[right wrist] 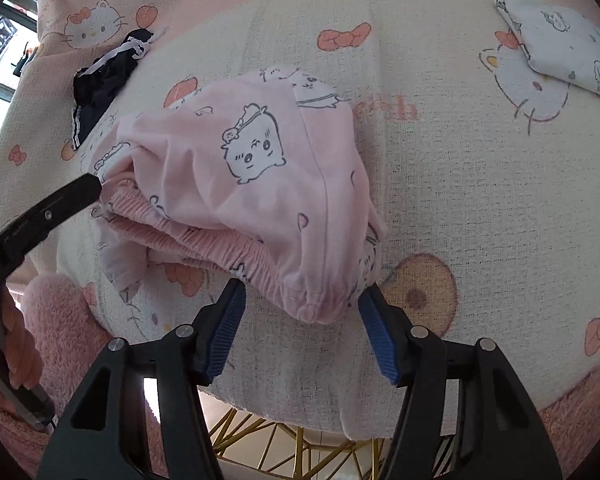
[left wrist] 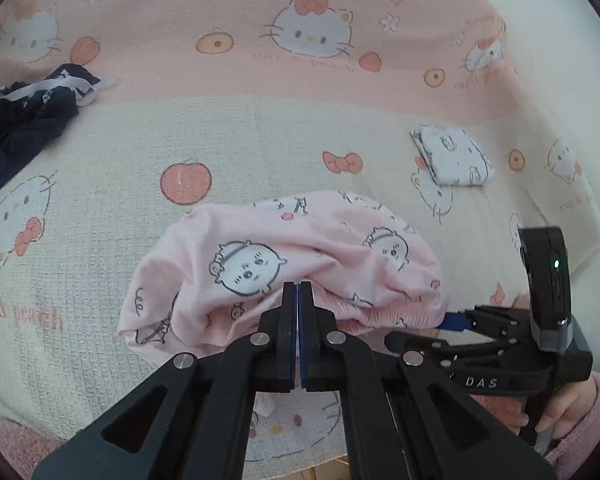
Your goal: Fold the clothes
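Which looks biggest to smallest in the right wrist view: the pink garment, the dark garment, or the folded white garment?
1. Pink cartoon-print garment, clearly the largest.
2. Folded white garment and dark garment: they look alike in size, and the frame edge crops the white one.

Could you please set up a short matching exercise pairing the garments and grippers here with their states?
Things:
1. pink garment
2. white garment
3. dark garment
4. right gripper

States:
A. folded into a neat square
B. jaws open around an elastic hem
C. crumpled, with a white drawstring
D. bunched in the middle of the blanket

Pairs: 1-D, 2-A, 3-C, 4-B
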Demonstrator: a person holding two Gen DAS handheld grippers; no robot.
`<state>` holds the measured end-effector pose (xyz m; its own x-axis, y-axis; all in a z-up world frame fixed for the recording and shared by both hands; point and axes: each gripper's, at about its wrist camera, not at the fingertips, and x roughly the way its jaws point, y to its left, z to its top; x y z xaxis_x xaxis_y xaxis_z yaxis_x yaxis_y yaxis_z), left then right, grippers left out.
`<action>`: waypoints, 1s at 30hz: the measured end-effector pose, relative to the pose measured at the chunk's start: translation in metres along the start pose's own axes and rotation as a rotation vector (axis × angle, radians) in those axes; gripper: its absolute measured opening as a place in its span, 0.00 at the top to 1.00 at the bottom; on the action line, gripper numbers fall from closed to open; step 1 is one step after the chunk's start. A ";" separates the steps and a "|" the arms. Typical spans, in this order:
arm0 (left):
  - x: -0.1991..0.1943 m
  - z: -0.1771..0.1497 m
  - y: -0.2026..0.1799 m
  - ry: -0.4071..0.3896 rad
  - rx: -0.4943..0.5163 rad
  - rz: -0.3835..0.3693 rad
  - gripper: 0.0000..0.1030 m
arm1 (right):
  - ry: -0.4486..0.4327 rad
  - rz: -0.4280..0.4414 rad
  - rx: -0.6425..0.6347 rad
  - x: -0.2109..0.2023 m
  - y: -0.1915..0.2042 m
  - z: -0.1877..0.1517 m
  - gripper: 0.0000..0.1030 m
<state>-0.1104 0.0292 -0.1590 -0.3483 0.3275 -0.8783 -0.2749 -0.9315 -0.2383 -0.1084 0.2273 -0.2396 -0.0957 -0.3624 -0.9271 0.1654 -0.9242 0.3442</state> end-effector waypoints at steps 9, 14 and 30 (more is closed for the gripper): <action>0.000 -0.011 -0.010 0.009 0.055 0.046 0.51 | -0.006 -0.023 -0.004 0.004 -0.003 -0.002 0.41; 0.019 -0.019 -0.029 0.062 0.200 0.161 0.51 | -0.013 -0.002 0.009 0.009 -0.010 0.000 0.43; -0.007 0.007 0.006 -0.095 0.012 0.215 0.92 | -0.042 0.057 0.067 0.020 0.003 0.000 0.42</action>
<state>-0.1157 0.0222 -0.1512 -0.4824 0.1361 -0.8653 -0.1963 -0.9795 -0.0446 -0.1098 0.2170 -0.2575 -0.1295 -0.4180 -0.8992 0.1061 -0.9074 0.4066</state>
